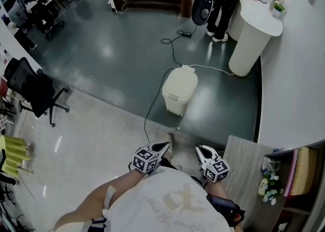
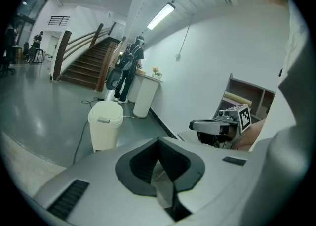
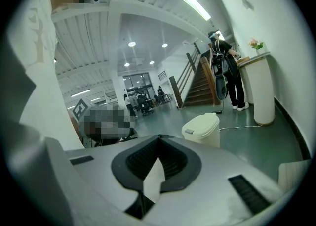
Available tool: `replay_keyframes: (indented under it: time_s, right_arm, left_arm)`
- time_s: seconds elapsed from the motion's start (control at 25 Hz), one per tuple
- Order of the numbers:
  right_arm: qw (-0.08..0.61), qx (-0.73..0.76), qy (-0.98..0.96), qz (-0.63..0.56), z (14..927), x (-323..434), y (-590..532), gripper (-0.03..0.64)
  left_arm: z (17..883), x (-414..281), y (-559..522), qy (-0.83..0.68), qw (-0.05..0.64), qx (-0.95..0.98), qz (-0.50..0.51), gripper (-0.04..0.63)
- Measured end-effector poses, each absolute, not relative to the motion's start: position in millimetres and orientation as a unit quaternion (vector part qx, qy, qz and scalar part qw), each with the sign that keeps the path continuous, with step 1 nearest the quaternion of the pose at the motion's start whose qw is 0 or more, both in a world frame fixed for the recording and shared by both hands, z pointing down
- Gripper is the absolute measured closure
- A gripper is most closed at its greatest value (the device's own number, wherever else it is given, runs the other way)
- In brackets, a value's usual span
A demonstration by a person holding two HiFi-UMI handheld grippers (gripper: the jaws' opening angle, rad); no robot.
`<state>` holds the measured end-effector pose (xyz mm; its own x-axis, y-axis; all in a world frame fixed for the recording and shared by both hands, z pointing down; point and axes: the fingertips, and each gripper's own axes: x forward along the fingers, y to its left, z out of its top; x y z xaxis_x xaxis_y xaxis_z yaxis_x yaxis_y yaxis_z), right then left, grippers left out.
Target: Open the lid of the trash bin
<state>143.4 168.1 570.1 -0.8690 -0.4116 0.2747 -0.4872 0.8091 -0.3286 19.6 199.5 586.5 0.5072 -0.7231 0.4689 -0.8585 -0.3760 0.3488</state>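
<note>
The cream trash bin (image 1: 180, 91) stands on the dark floor a couple of steps ahead of me, its lid down. It also shows in the left gripper view as the bin (image 2: 105, 124), and in the right gripper view as the bin (image 3: 202, 129), well beyond the jaws in both. My left gripper (image 1: 163, 146) and right gripper (image 1: 202, 150) are held close to my body, side by side, pointing toward the bin. In each gripper view the jaws meet at their tips with nothing between them: left gripper (image 2: 159, 140), right gripper (image 3: 159, 136).
A black cable (image 1: 151, 101) runs across the floor just left of the bin. A round white counter (image 1: 252, 35) stands behind it to the right, with a person (image 1: 219, 7) beside it. An office chair (image 1: 31, 90) is at left, a wooden desk (image 1: 244, 157) at my right.
</note>
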Motion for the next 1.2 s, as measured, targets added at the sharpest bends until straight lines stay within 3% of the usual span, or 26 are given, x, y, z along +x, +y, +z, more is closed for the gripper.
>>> replay_keyframes:
  time_s: [1.2]
  right_arm:
    - [0.116,0.214,-0.95,0.194,574.4,97.3,123.2,0.612]
  left_arm:
    - [594.8,-35.6,171.0,-0.527,0.296,0.791,0.099,0.581]
